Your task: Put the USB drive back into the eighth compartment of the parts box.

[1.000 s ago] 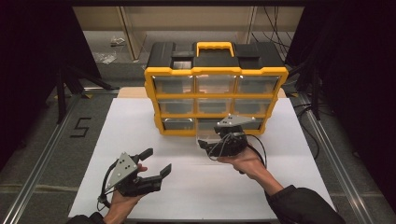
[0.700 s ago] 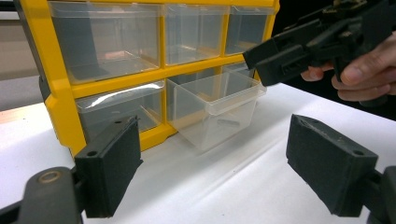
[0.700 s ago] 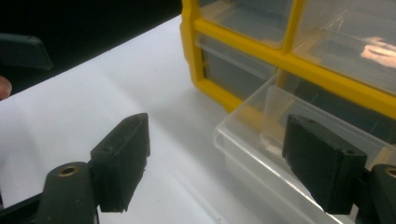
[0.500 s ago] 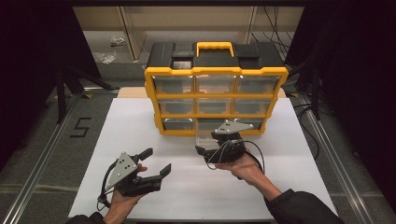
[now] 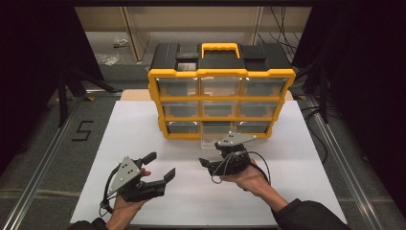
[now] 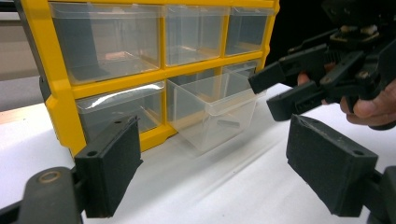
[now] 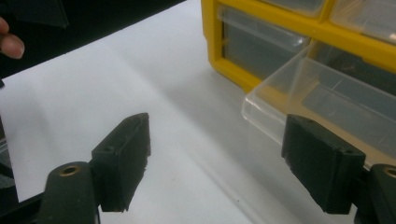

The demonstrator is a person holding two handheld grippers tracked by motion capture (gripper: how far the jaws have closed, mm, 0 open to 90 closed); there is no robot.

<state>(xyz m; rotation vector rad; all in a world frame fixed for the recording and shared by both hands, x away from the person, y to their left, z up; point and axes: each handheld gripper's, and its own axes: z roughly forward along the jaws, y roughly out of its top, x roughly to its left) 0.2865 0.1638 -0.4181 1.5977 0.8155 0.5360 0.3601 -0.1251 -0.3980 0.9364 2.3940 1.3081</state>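
Drawer (image 6: 212, 112) of clear plastic, pulled out of yellow organizer (image 5: 221, 103).
Right gripper (image 5: 218, 160) beside it, gaping; left gripper (image 5: 155, 170) likewise gaping, both empty.

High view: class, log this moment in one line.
drawer: bottom middle, pulled out | right gripper: open, near drawer | left gripper: open, apart

The left hand (image 5: 125, 201) comes in from the bottom edge and holds the left gripper (image 5: 159, 167) low, near the person. Its two black jaws stand wide apart with nothing between them, and they point forward and a bit to the right. The right hand (image 5: 249, 181) reaches in from the lower right, in a dark sleeve (image 5: 306, 215). It holds the right gripper (image 5: 210, 162) farther forward than the left one. Its jaws are also wide apart and hold nothing. A cable loops beside this hand.
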